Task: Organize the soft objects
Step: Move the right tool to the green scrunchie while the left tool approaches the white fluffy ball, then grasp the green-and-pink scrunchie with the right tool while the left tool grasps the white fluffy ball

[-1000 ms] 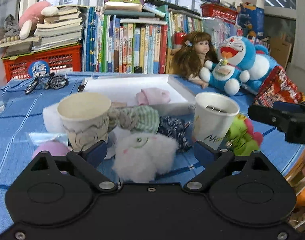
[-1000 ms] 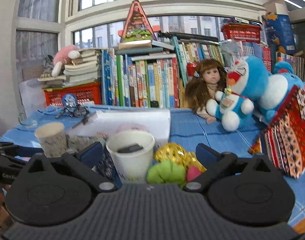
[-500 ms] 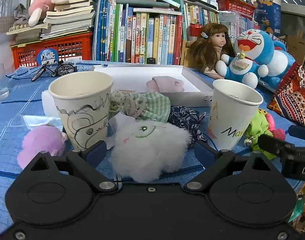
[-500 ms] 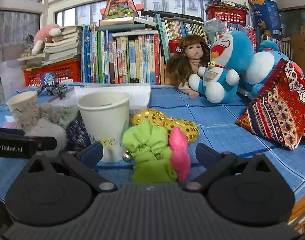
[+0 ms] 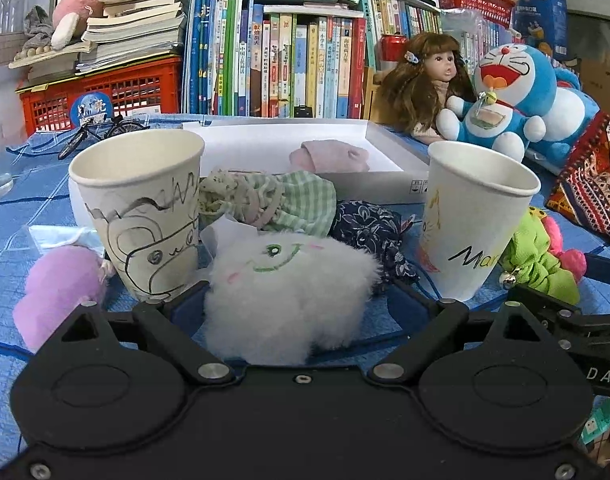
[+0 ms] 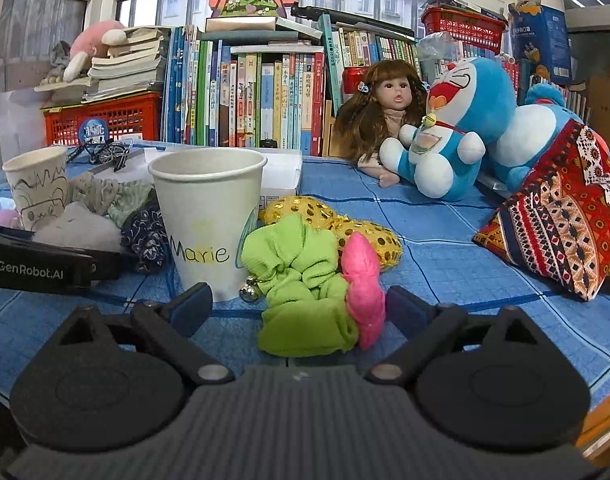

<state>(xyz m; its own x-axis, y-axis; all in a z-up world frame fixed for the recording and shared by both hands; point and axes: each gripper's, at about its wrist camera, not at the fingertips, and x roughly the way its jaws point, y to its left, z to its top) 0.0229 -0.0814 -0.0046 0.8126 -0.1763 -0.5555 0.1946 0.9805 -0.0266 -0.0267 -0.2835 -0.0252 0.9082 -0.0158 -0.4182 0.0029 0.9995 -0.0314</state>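
White fluffy plush ball (image 5: 289, 296) sits on the blue-cloth bench (image 5: 9, 216) between your left gripper (image 5: 301, 300) pads, untouched, jaws wide. Light and squashy: pinch mid-body. Right gripper (image 6: 301, 304) is closing around the lime-green fabric scrunchie (image 6: 301, 280), no contact yet.

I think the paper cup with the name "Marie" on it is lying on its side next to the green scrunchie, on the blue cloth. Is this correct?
Not quite. The paper cup marked "Marie" stands upright with its open mouth up, not on its side. The right wrist view shows this plainly. The rest holds: it is next to the green scrunchie, on the blue cloth.
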